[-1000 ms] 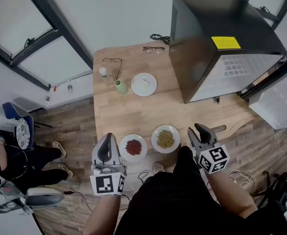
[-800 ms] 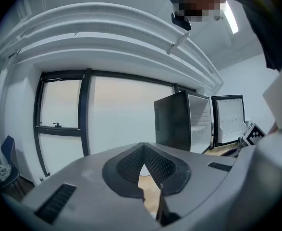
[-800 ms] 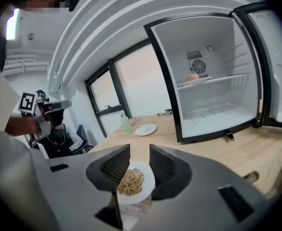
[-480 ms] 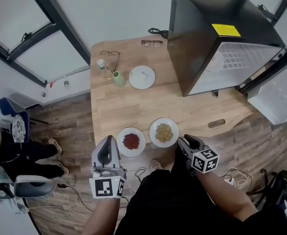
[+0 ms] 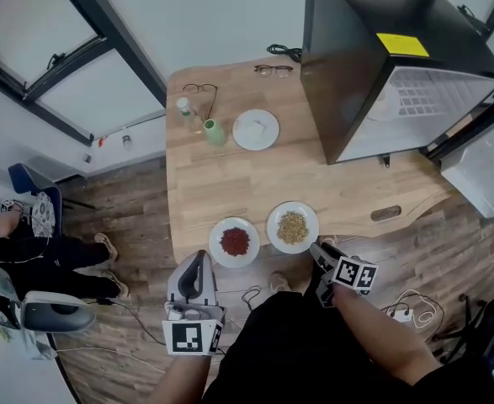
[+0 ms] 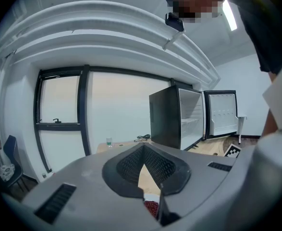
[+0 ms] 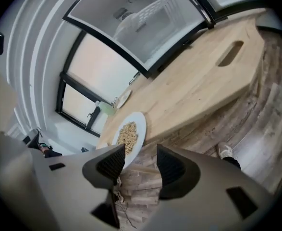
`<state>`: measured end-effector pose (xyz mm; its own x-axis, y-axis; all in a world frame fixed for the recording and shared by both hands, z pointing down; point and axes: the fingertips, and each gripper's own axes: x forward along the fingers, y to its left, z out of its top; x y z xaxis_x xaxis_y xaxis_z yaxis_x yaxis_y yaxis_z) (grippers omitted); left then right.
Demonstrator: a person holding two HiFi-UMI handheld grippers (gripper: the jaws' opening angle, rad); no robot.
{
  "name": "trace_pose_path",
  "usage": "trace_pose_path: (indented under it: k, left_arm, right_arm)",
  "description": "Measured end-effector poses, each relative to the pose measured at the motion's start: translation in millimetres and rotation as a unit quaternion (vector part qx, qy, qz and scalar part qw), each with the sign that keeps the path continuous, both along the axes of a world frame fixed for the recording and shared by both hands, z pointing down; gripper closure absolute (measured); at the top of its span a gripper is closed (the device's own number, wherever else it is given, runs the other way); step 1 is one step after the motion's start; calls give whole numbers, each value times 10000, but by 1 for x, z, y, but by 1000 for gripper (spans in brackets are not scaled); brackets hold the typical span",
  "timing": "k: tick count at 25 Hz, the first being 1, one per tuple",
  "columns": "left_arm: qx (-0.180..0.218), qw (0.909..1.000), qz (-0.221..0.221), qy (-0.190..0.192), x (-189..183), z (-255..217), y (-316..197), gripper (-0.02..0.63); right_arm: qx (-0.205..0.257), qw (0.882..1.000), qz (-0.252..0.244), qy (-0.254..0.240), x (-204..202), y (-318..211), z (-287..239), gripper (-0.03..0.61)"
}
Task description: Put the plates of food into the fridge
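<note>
Where the person stands at the near edge of the wooden table, two grippers hang just short of it. The left gripper has its jaws drawn together at the tips, with only a thin wedge of gap behind them and nothing gripped. It points toward the plate of red food. The right gripper has just been opening its jaws. They stand wide, with only floorboards showing between them. One jaw lies close by the rim of the plate of grain; whether it touches the rim I cannot tell.

Three white plates lie on the table. Two sit side by side at the near edge. The plate of red food, on the left, holds one heap of red pieces. The plate of grain, on the right, holds one heap of yellowish-brown grains. The third plate lies farther in, and what is on it is too pale to make out. Just left of it stand one green cup and one small clear bottle.

Two pairs of glasses lie beyond: the left pair by the bottle and the far pair at the back edge. One black fridge stands on the far right of the table, its door swung open on a white interior. Both food plates are on the table, well apart from it.
</note>
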<state>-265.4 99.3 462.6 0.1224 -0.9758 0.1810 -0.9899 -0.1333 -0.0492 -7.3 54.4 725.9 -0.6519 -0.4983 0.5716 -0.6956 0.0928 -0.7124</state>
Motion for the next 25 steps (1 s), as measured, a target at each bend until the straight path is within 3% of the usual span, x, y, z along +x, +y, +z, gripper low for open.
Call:
trace_pose_path:
  k: [9, 12, 17, 25]
  left_arm:
    - [-9, 9994, -195, -272, -14, -12, 8, 611]
    - [-24, 9993, -271, -273, -15, -13, 10, 611]
    - [-20, 9994, -237, -267, -10, -14, 5, 611]
    - [121, 9997, -26, -207, 6, -22, -19, 611]
  right_arm:
    - [-584, 9948, 249, -800, -21, -7, 23, 399]
    - [-571, 9932, 273, -973, -27, -9, 17, 503]
    - [-492, 9876, 343, -1448, -33, -19, -3, 543]
    - [-356, 9809, 502, -1844, -22, -31, -35, 546]
